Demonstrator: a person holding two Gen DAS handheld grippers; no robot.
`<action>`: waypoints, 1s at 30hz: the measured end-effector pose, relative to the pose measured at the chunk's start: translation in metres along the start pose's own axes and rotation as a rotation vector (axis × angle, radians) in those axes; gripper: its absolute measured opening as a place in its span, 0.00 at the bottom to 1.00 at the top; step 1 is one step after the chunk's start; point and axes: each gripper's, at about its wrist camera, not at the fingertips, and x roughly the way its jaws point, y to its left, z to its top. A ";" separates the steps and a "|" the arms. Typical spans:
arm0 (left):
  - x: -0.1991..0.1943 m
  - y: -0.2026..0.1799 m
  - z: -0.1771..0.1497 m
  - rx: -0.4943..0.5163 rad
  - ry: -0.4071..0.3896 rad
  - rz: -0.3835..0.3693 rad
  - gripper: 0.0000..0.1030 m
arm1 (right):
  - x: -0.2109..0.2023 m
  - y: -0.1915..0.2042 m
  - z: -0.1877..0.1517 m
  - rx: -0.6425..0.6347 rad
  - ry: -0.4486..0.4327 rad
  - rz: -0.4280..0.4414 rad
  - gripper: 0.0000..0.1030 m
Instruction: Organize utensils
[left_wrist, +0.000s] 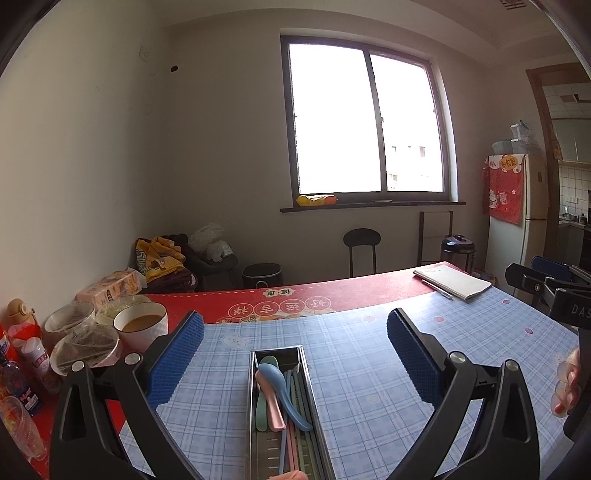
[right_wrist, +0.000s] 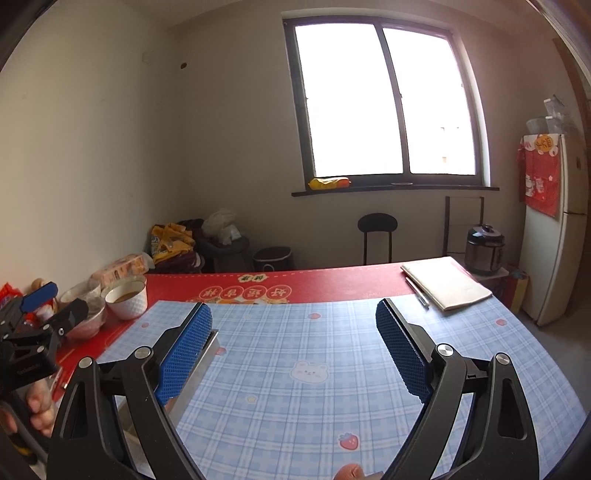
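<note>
While the bowls (left_wrist: 140, 325) crowd the desk's (left_wrist: 369, 350) left edge, well left of the metal utensil tray (left_wrist: 312, 387), the left hand-held gripper (left_wrist: 295, 332) hangs spread wide above that tray, pinching nothing. Pastel spoons (left_wrist: 280, 391) and chopsticks (left_wrist: 301, 398) lie inside the tray, lengthwise. Right of the tray, bare checked cloth runs to the notebook (right_wrist: 447, 282) at the far right corner. There the right hand-held gripper (right_wrist: 293, 321) hangs spread and empty, its left pad (right_wrist: 188, 350) beside the tray's wall.
</note>
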 end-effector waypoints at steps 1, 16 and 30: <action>0.002 0.001 0.000 0.000 0.004 -0.001 0.94 | -0.001 0.000 0.000 0.003 -0.001 -0.001 0.85; 0.006 -0.001 -0.001 0.002 0.013 -0.001 0.94 | -0.001 -0.007 0.003 0.020 -0.009 -0.019 0.85; 0.002 0.004 0.001 0.005 0.003 -0.004 0.94 | -0.003 -0.003 0.005 0.017 -0.014 -0.023 0.85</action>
